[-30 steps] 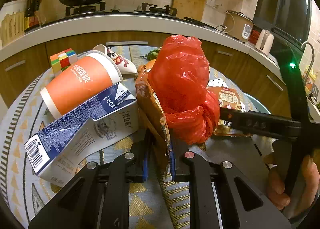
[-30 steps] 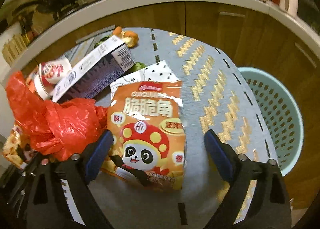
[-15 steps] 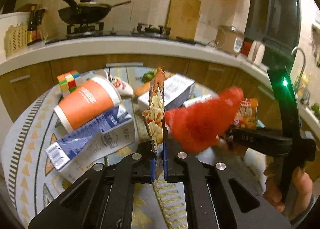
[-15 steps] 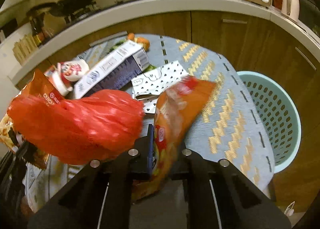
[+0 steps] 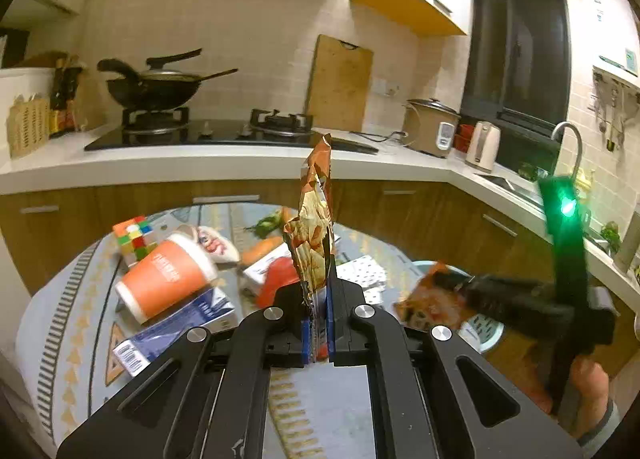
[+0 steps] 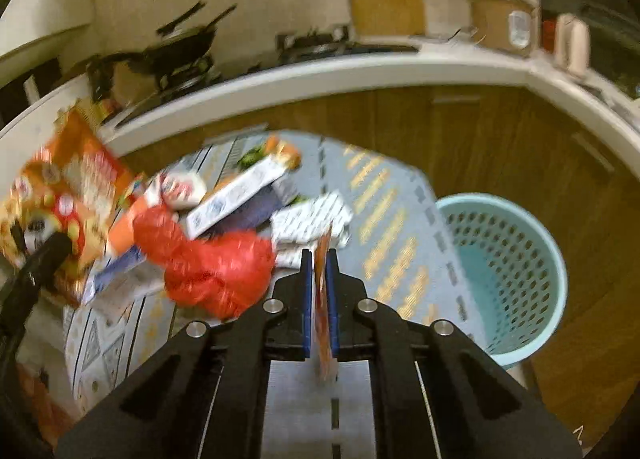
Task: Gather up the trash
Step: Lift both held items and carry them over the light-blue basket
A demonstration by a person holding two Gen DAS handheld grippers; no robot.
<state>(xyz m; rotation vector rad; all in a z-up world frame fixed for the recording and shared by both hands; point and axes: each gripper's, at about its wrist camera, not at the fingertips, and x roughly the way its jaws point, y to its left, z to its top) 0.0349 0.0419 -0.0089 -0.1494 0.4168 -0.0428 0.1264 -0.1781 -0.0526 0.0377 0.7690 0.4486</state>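
Note:
My left gripper (image 5: 318, 333) is shut on an orange snack bag (image 5: 314, 235) that stands edge-on above the table; this bag also shows in the right wrist view (image 6: 68, 195). My right gripper (image 6: 319, 295) is shut on a second orange snack bag (image 6: 322, 287), also seen at the right of the left wrist view (image 5: 430, 299), held up near the teal basket (image 6: 516, 271). A red plastic bag (image 6: 212, 271) lies on the table among the trash.
On the patterned tablecloth (image 5: 68, 319) lie an orange paper cup (image 5: 164, 279), a blue-and-white carton (image 5: 176, 333), a Rubik's cube (image 5: 132, 237), a white box (image 6: 236, 195) and dotted paper (image 6: 312, 219). Wooden cabinets and the kitchen counter (image 5: 200, 163) stand behind.
Both grippers have risen with their snack bags. The right gripper closed on its bag and moved toward the basket. The red bag dropped back onto the table.

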